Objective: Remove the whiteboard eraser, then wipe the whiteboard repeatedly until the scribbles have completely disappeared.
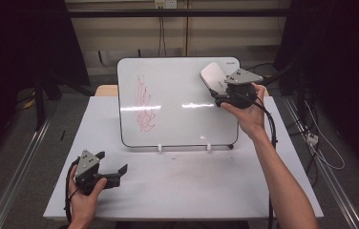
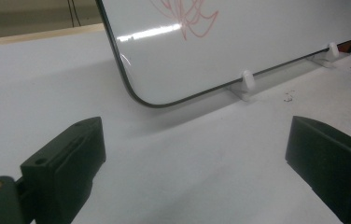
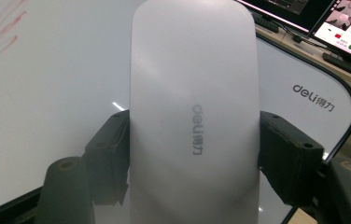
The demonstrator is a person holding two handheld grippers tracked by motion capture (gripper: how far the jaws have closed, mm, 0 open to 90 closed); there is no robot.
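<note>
Right tongs [image 1: 218, 90]: clamped on the white eraser [image 1: 212, 76], held against the whiteboard [image 1: 177, 119] top right corner.
Left tongs [image 1: 115, 167]: wide open, empty, low over the table [image 1: 192, 186].
Red scribble [image 1: 143, 105]: well left of eraser.

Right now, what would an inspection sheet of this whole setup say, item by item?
Surface: white table, faint dark smudges near its middle.
Job's things: whiteboard propped on two small white feet, red scribble on its left half; white eraser held at the board's upper right corner.
Clutter: nothing seen.
Grippers: right gripper shut on the eraser's sides; left gripper open, low over the table's near left, nothing between its jaws.
Cables: black cable trailing from the right gripper along the forearm; loose white and black leads on the floor at right.
Surroundings: dark curtains either side, pale wall behind, metal rails on the floor.
</note>
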